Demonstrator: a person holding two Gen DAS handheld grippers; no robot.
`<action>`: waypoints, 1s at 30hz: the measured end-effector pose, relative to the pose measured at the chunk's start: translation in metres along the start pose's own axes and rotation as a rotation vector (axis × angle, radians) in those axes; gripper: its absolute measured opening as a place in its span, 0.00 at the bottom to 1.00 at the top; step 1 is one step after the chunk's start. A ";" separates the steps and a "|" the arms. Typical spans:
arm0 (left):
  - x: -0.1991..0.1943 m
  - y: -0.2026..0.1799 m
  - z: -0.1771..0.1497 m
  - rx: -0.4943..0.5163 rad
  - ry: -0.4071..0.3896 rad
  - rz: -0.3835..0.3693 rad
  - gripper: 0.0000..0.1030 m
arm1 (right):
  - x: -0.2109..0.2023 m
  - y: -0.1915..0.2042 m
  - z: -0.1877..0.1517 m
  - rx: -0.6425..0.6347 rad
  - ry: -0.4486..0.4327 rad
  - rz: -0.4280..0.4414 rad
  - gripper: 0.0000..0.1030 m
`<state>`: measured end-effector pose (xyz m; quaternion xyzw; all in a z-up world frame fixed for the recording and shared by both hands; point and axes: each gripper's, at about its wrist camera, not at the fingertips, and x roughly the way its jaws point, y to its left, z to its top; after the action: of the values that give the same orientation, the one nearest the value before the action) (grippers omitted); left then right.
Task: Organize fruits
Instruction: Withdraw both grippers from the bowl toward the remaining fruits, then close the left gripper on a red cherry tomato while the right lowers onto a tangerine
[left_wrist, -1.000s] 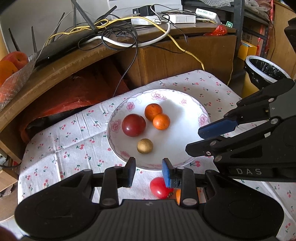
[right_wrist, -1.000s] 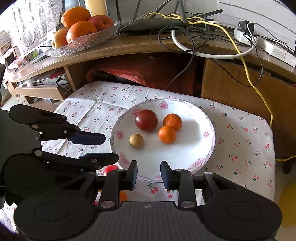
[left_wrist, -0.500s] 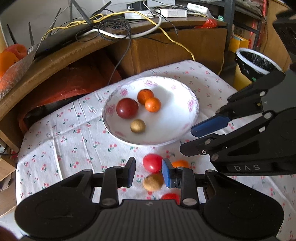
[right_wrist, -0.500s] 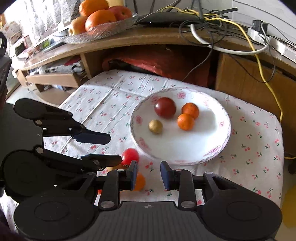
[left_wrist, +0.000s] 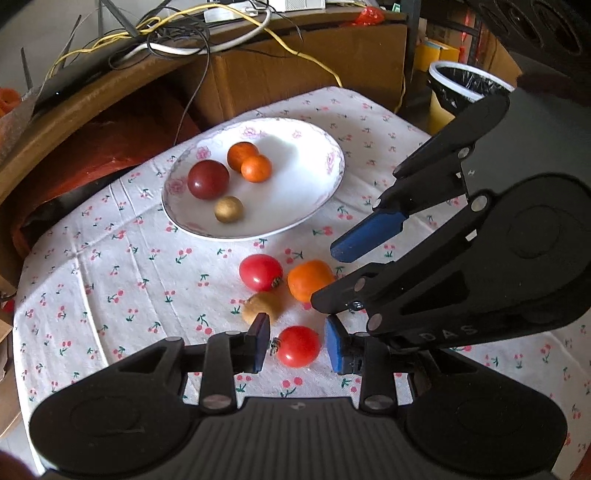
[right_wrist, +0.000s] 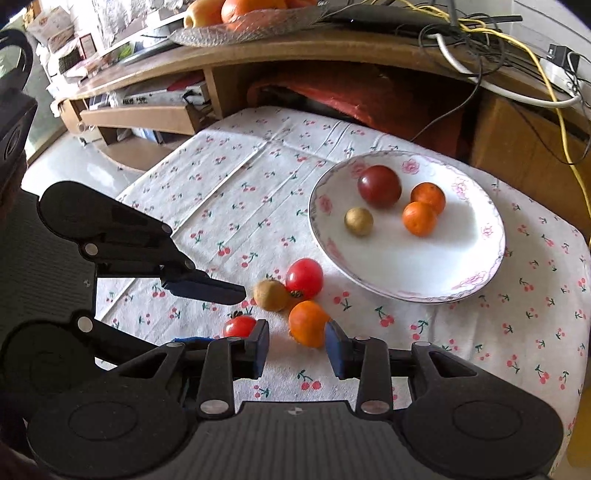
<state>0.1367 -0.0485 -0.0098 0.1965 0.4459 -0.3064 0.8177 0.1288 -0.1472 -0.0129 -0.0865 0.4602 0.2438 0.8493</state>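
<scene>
Both grippers have pulled back from the plate (left_wrist: 334, 173) and dropped toward the four loose fruits on the cloth-covered tabletop (left_wrist: 110, 266). That flowered white plate already holds a dark red fruit (left_wrist: 207, 180), two small oranges and a golden ball, so it looks like the collecting spot. Left gripper (left_wrist: 297, 345) has its fingers apart either side of a glossy red tomato (left_wrist: 298, 346), apparently lined up to grasp it. Right gripper (right_wrist: 297, 347), fingers also apart, frames a matte orange fruit (right_wrist: 308, 323). Just beyond lie another red tomato (left_wrist: 260, 272) and a dull brown fruit (left_wrist: 263, 306).
</scene>
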 end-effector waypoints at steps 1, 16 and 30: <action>0.002 0.001 -0.001 -0.004 0.006 0.000 0.40 | 0.001 0.000 0.000 0.001 0.004 0.002 0.30; 0.012 0.006 -0.010 -0.029 0.043 -0.022 0.42 | 0.022 -0.007 0.004 0.006 0.032 -0.040 0.34; 0.022 0.007 -0.008 -0.066 0.053 -0.031 0.41 | 0.026 -0.015 0.001 0.048 0.041 -0.053 0.26</action>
<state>0.1460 -0.0454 -0.0322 0.1705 0.4802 -0.2987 0.8069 0.1490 -0.1512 -0.0346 -0.0833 0.4809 0.2082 0.8476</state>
